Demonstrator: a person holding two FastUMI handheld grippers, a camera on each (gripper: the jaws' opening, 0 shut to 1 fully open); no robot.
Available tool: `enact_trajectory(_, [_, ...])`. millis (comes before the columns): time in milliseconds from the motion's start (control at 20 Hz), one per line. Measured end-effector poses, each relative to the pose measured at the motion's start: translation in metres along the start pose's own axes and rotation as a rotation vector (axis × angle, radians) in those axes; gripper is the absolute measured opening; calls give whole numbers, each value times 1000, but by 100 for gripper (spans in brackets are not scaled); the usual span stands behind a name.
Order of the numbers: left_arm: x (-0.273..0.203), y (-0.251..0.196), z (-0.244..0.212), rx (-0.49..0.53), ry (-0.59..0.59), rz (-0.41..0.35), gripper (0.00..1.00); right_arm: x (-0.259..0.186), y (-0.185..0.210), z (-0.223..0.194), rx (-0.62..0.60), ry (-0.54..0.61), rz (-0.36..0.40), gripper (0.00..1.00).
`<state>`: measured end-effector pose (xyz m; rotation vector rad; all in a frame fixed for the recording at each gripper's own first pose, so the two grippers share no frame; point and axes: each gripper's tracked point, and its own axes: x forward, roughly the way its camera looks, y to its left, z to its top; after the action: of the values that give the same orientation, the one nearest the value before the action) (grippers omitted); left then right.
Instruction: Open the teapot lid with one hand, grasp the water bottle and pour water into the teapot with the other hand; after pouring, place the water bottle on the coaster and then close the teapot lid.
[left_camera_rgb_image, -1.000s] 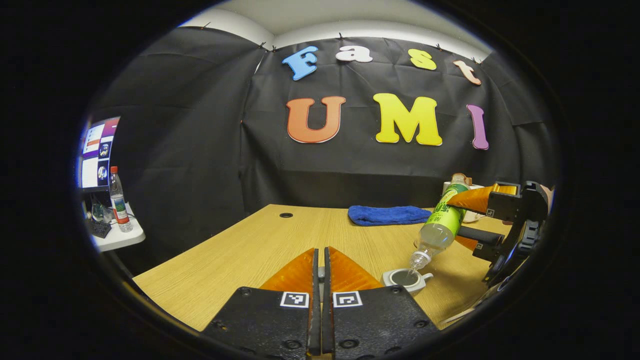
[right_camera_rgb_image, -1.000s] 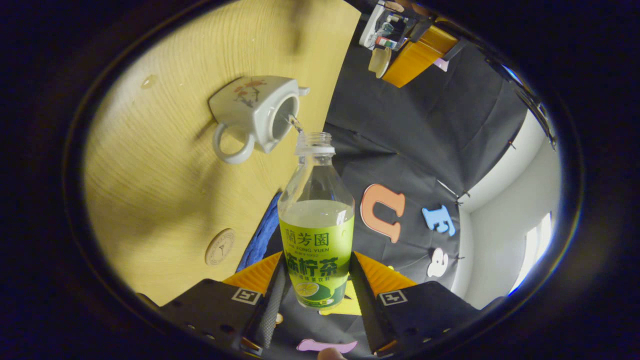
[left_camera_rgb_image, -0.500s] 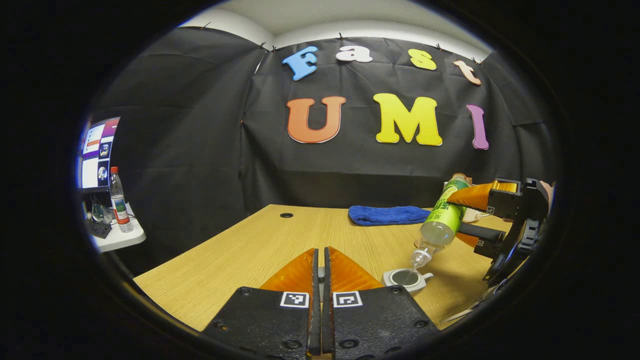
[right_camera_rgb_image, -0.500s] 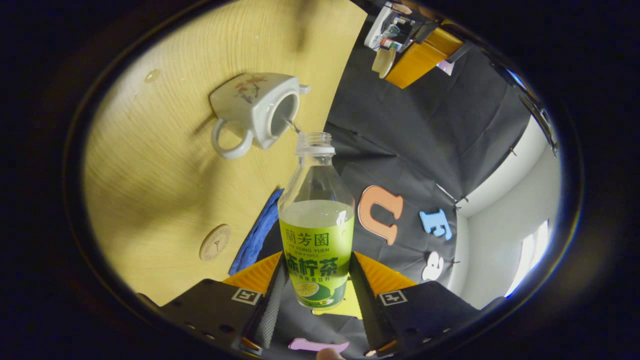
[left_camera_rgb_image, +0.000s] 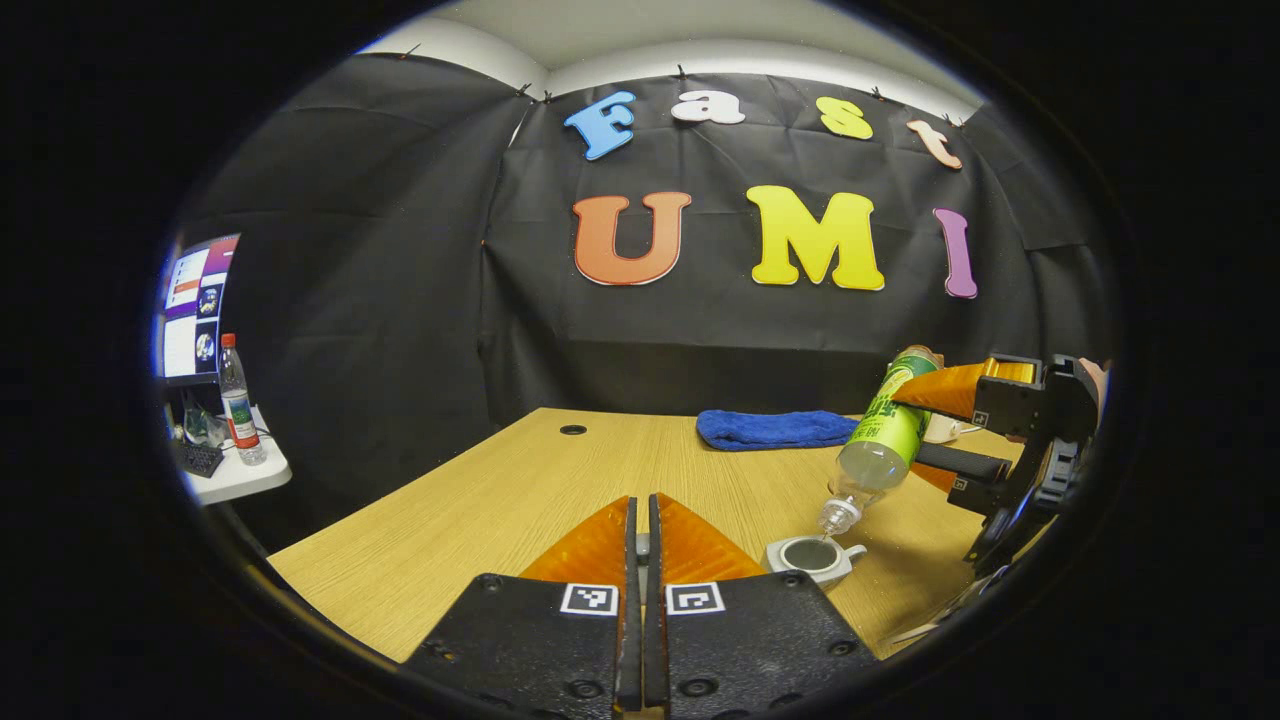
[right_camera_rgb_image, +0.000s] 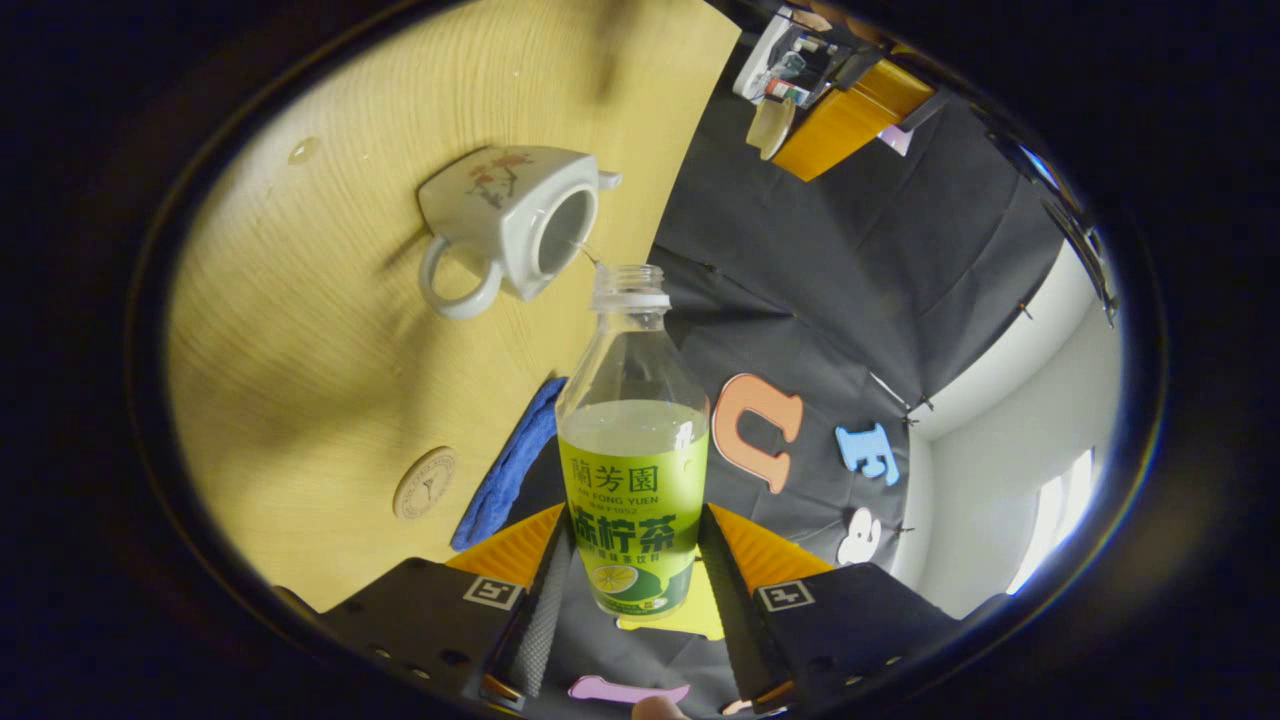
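Left gripper view: left gripper jaws pressed together; what they pinch cannot be told. White ceramic teapot, lid off, sits near the wooden bench's front edge. Right gripper view: right gripper jaws clamp green-labelled clear plastic water bottle, mouth tilted at the teapot opening; round wooden coaster nearby.

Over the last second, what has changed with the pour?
The water bottle has lifted slightly and tipped back from the teapot, and the stream from its mouth has thinned to almost nothing. The right gripper stays clamped on the bottle; the left gripper stays shut and still. The teapot remains open.
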<state>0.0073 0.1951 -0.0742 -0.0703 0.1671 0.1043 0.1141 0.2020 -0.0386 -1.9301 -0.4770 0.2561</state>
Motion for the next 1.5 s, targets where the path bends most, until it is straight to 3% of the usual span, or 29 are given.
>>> enact_trajectory(400, [0,6,1,-3,0,16,3,-1,10,2,86,-7,-1,71])
enact_trajectory(600, [0,9,-1,-12,5,27,3,-14,22,3,274,1,41,71])
enact_trajectory(900, [0,-10,4,-2,-4,-2,4,-6,17,-25,747,52,97,70])
enact_trajectory(1350, [0,-49,10,35,-18,-77,4,24,19,-82,1719,167,158,70])
enact_trajectory(1500, [1,-49,10,35,-19,-79,4,46,33,-87,1954,202,196,71])
